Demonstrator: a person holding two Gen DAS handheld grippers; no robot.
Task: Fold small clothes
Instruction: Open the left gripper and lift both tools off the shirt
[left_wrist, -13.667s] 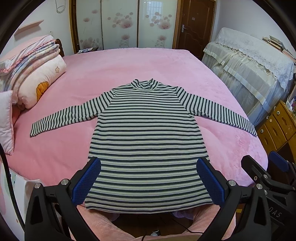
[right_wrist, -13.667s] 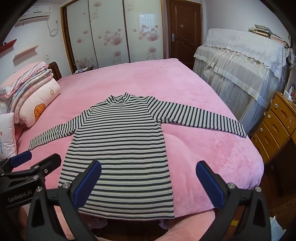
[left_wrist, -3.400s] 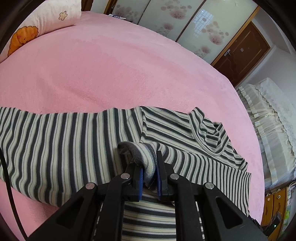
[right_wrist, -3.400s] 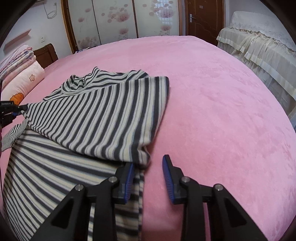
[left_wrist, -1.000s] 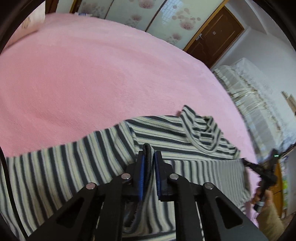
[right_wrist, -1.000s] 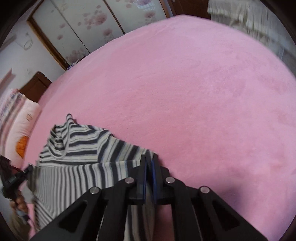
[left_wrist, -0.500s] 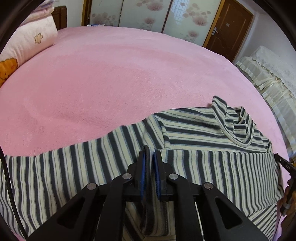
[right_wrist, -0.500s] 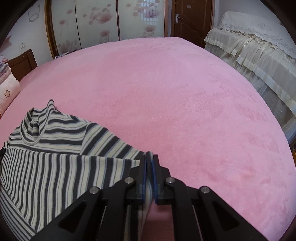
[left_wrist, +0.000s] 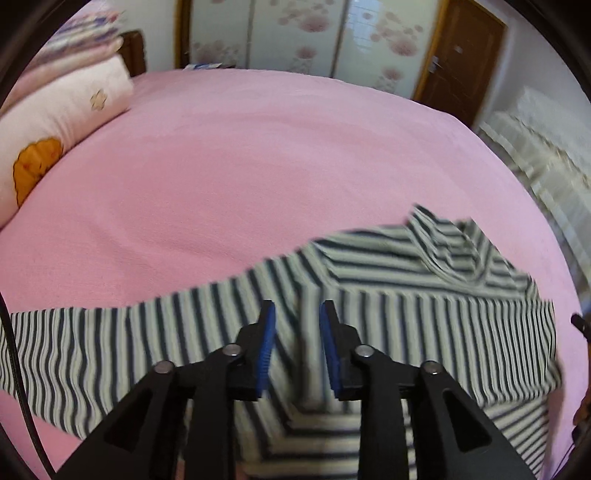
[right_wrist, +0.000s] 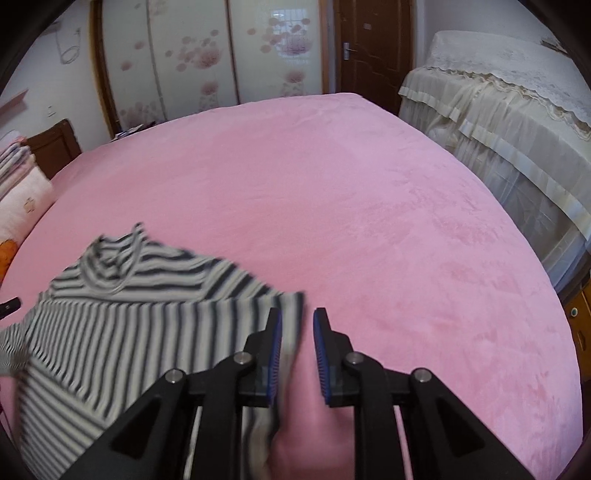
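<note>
Fingers of left gripper (left_wrist: 297, 345) and right gripper (right_wrist: 297, 349) narrowly parted, empty, above striped shirt (left_wrist: 424, 314) on pink bed (right_wrist: 369, 206).

This is a bedroom in a home. A wide bed (right_wrist: 369, 192) under a pink plush cover fills both views. At its head end lie a pillow (left_wrist: 55, 122) with an orange cartoon print and a stack of folded quilts (left_wrist: 85, 40) against a dark wooden headboard (right_wrist: 55, 147). Behind stands a wardrobe (right_wrist: 207, 55) with sliding doors (frosted, printed with pink flowers), and next to it a brown wooden door (right_wrist: 369, 44). Past the bed's right edge, furniture is draped in a cream lace-trimmed cloth (right_wrist: 509, 110).
</note>
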